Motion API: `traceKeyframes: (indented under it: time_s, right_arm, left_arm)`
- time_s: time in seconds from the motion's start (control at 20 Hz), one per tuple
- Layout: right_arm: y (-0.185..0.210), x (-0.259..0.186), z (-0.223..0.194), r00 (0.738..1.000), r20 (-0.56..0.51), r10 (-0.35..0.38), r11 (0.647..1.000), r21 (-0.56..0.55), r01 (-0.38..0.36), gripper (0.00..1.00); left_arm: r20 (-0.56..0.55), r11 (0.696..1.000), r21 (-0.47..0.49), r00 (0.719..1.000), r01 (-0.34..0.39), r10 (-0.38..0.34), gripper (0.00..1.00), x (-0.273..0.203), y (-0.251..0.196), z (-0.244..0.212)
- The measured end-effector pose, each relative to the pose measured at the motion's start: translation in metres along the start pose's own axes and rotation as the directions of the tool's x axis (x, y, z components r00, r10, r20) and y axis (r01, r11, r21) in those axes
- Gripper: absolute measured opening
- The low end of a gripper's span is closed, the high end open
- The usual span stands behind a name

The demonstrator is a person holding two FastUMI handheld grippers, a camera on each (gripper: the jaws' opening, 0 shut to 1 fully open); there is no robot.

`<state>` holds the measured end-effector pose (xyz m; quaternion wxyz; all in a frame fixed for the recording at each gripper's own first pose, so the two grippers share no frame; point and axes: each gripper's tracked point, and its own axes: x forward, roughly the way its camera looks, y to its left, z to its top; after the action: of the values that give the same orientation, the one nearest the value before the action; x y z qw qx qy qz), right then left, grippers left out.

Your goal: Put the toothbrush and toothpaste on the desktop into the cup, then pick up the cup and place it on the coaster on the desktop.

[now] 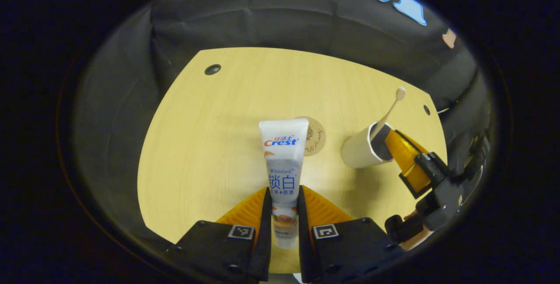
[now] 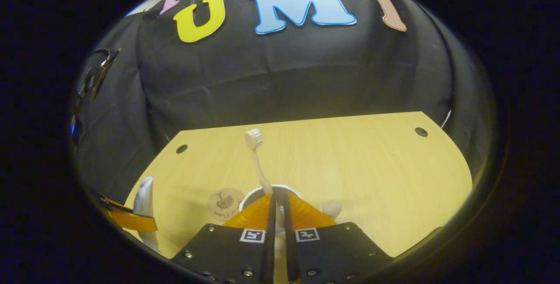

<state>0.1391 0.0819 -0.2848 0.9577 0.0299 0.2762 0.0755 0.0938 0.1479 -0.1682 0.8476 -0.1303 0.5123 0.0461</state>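
Note:
My left gripper [image 1: 284, 190] is shut on a white and grey toothpaste tube [image 1: 283, 161], held upright above the table. Behind the tube lies a round brown coaster [image 1: 316, 137]. To the right of the tube stands a white paper cup [image 1: 358, 152] with a beige toothbrush [image 1: 389, 111] in it, head up. My right gripper [image 1: 391, 137] has its tips at the cup's mouth. In the right gripper view its fingers stand close together at my right gripper [image 2: 278, 194], where the toothbrush [image 2: 256, 157] meets the cup's rim [image 2: 253, 194]. The coaster [image 2: 225, 203] and the toothpaste [image 2: 144, 196] show at the left.
The light wooden table [image 1: 218, 144] has small dark holes [image 1: 212, 69] near its far corners. Black cloth walls close it in at the back and sides. A pale rounded shape [image 2: 332, 208] beside my right finger is too unclear to name.

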Motion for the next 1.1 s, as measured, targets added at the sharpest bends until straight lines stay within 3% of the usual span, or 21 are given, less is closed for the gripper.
traceKeyframes:
  time_s: [0.5,0.9,1.1]
  right_arm:
    - [-0.042,-0.062,-0.018,0.998,-0.009,-0.061,0.995,0.084,0.061,0.11]
    - [-0.096,-0.095,-0.029,0.99,-0.034,-0.135,0.979,0.151,0.139,0.1]
    - [-0.124,-0.104,-0.034,0.984,-0.052,-0.169,0.969,0.175,0.175,0.1]
  left_arm:
    - [0.089,0.988,0.028,0.985,0.149,-0.151,0.35,-0.01,-0.091,0.075]
    - [0.099,0.975,0.066,0.971,0.212,-0.218,0.34,0.021,-0.165,0.106]
    - [0.117,0.974,0.078,0.969,0.211,-0.219,0.34,0.039,-0.179,0.11]
